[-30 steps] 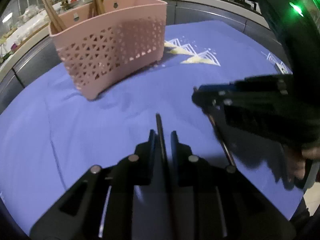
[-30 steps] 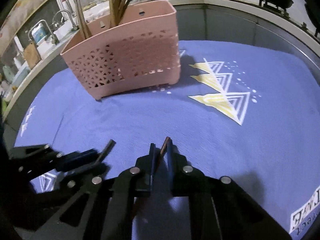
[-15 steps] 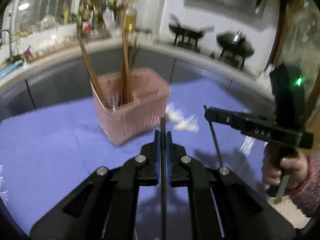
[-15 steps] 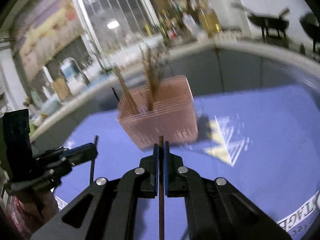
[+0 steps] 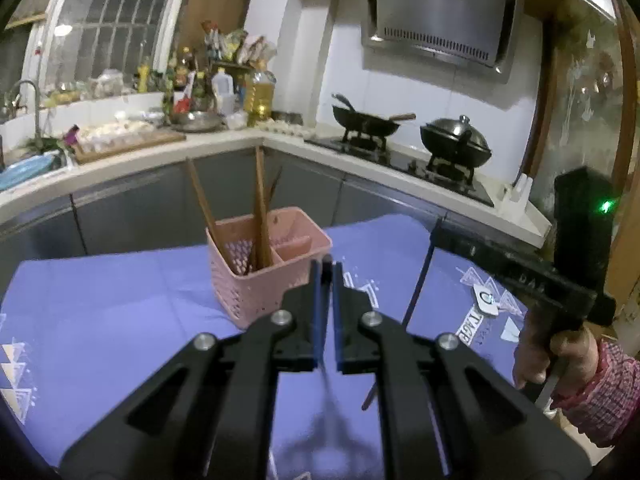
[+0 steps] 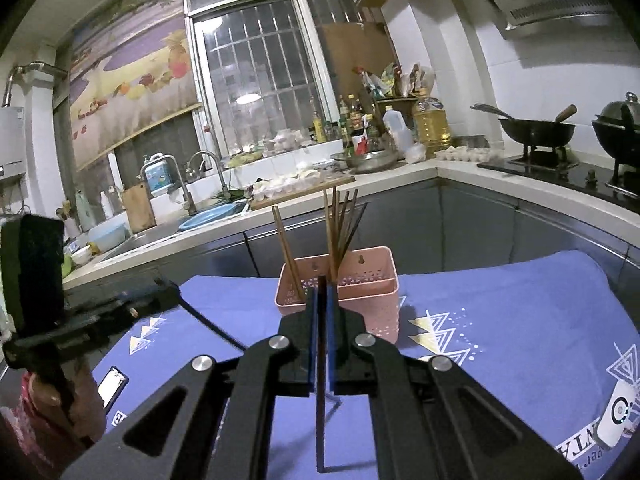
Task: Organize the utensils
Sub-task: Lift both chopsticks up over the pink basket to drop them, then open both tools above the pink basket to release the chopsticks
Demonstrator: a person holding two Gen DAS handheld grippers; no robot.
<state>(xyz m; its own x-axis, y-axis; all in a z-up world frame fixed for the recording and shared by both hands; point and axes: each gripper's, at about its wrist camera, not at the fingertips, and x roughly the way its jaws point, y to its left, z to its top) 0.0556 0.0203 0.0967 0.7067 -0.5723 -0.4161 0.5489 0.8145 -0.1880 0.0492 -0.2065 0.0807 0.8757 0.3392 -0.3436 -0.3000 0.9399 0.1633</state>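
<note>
Worktop (image 6: 520, 320): covered in a blue cloth with triangle prints; it carries the one container in play.

Pink basket (image 6: 372, 308): perforated, divided into compartments, standing upright at 12 o'clock from both of your claws in each wrist view. Brown chopsticks (image 6: 338, 228) stand in it already, leaning in a loose fan; one more leans alone at its 9 o'clock end.

Left claw (image 5: 327, 280): clenched on a dark chopstick (image 5: 329, 384), which runs between the pads and trails down toward 6 o'clock, blurred. The claw is raised off the cloth, tips aimed at the basket's near corner.

Right claw (image 6: 321, 292): clenched on a second dark chopstick (image 6: 321, 400), held near vertical, lower end hanging above the cloth at 6 o'clock. In the left wrist view you see this claw out at 3 o'clock with its stick slanting down.

Step in hand, as judged: transport. Both sticks are gripped and lifted, neither is over the basket rim.

Next move calls for: carry one claw at a time above the rim, keep the stick close to upright, line the lower tip up with an open compartment, lower, then release. Mind the standing chopsticks; a sideways approach could knock them or tip the basket. Which compartment is meant cannot be told.
</note>
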